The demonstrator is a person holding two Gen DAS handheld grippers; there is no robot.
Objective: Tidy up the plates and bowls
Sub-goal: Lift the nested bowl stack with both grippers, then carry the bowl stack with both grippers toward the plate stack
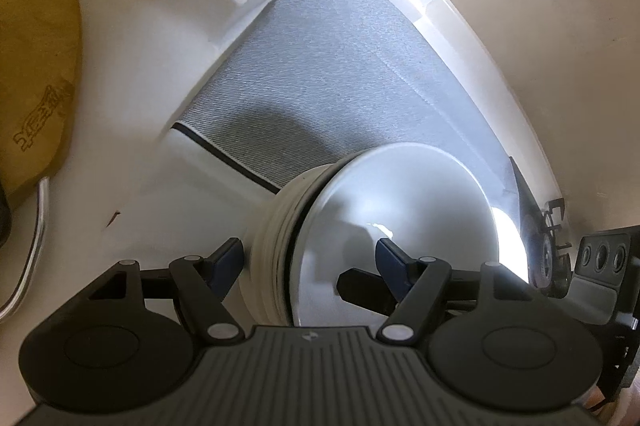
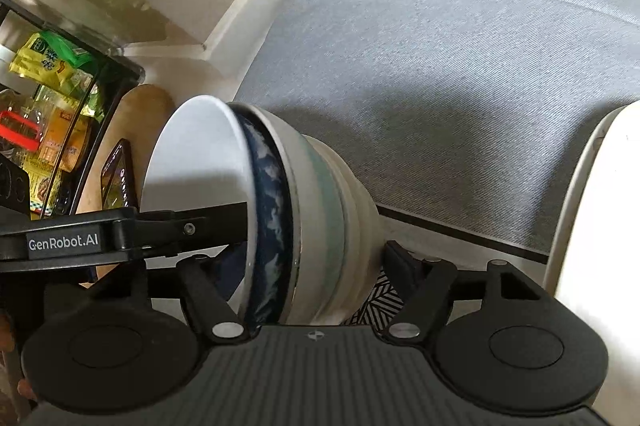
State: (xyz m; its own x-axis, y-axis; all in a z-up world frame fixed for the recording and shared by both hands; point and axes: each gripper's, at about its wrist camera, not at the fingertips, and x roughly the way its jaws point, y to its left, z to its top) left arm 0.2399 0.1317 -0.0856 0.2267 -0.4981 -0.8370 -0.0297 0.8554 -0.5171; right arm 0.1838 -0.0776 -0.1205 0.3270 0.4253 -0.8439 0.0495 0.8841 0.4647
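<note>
We are clamping both claws, left claw (image 1: 310, 262) and right claw (image 2: 316, 262), on the stack of bowls (image 2: 304, 210) over the grey mat (image 2: 440, 46).

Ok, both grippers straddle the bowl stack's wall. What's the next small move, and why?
Probably squeeze both slightly tighter before lifting. The left gripper and right gripper each have one finger inside the stack of bowls and one outside, but whether the pads press its wall yet is unclear.
</note>
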